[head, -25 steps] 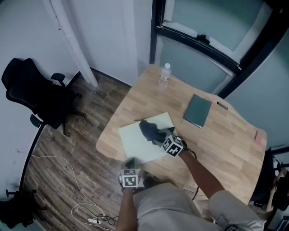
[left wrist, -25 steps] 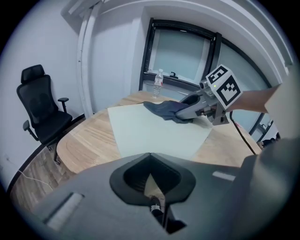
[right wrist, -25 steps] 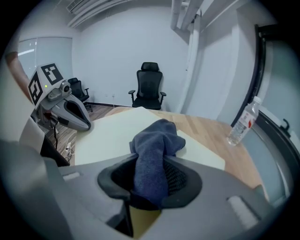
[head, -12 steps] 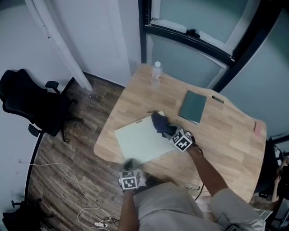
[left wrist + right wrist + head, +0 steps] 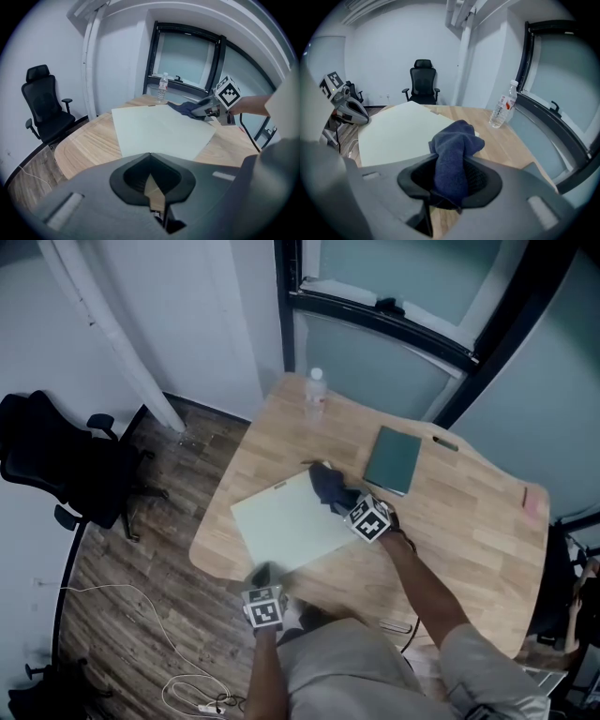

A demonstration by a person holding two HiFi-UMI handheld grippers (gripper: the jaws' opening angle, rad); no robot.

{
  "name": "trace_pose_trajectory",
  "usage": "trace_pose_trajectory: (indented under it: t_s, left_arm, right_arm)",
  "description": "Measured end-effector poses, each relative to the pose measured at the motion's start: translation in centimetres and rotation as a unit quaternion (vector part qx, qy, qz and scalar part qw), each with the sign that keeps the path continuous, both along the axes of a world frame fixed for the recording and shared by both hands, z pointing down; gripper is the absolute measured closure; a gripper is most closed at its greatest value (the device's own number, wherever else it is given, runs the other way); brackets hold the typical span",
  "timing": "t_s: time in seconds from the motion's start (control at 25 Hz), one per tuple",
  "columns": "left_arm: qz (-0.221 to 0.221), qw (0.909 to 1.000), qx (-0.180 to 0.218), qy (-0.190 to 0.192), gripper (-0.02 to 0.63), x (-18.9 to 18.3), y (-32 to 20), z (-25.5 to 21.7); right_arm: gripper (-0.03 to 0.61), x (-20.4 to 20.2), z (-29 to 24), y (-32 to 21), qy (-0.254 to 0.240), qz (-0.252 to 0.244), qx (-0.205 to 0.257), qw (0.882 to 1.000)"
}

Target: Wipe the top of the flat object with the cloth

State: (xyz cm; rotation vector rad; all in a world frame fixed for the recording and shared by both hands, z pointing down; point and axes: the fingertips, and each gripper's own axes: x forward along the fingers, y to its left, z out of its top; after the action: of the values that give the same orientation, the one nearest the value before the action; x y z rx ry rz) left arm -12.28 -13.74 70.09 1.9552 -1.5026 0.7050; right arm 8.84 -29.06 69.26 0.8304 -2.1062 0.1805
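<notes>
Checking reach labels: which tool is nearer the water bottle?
Right. The right tool, gripping the cloth at the far corner of the board, is closer to the water bottle; the left tool is at the near edge of the table.

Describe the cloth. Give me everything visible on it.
The cloth is dark blue, soft and nubby like terry, bunched into a thick fold. The right claw is shut on one end, and the free end bulges forward past the jaws. In the head view it lies over the far corner of the pale flat sheet, which rests on the wooden table.
</notes>
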Motion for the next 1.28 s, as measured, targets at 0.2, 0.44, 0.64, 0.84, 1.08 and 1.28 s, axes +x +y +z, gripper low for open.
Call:
trace_pose_trajectory:
  t_s: [0.2,0.44,0.64,0.84,1.08,1.28]
  left_arm:
    - [-0.002,1.0000,-0.002,0.000,0.606,-0.4,0.0,0.1]
    - [0.000,1.0000,-0.003,0.007,0.606,-0.1,0.1,0.3]
    - [0.001,1.0000,-0.002,0.006,0.606,-0.2,0.1,0.3]
    - [0.007,0.9999,0.003,0.015,0.606,-0.1,0.1,0.3]
    - [0.007,0.9999,0.007,0.012,0.606,-0.1,0.1,0.3]
    - [0.008,0.9998,0.010,0.016,0.606,-0.1,0.2,0.2]
  right_arm:
    - [0.440,1.0,-0.4,0.1,0.004,0.016,0.010,1.000]
    - [0.440,2.0,-0.5,2.2,0.003,0.026,0.021,0.999]
    - [0.440,3.4,-0.3,4.6,-0.013,0.048,0.024,0.998]
    - [0.442,2.3,-0.2,5.8,-0.015,0.048,0.023,0.998]
    - [0.445,-3.9,0.3,7.8,0.000,-0.046,0.014,0.999]
    - [0.445,-9.3,0.4,9.4,-0.017,-0.092,0.004,0.996]
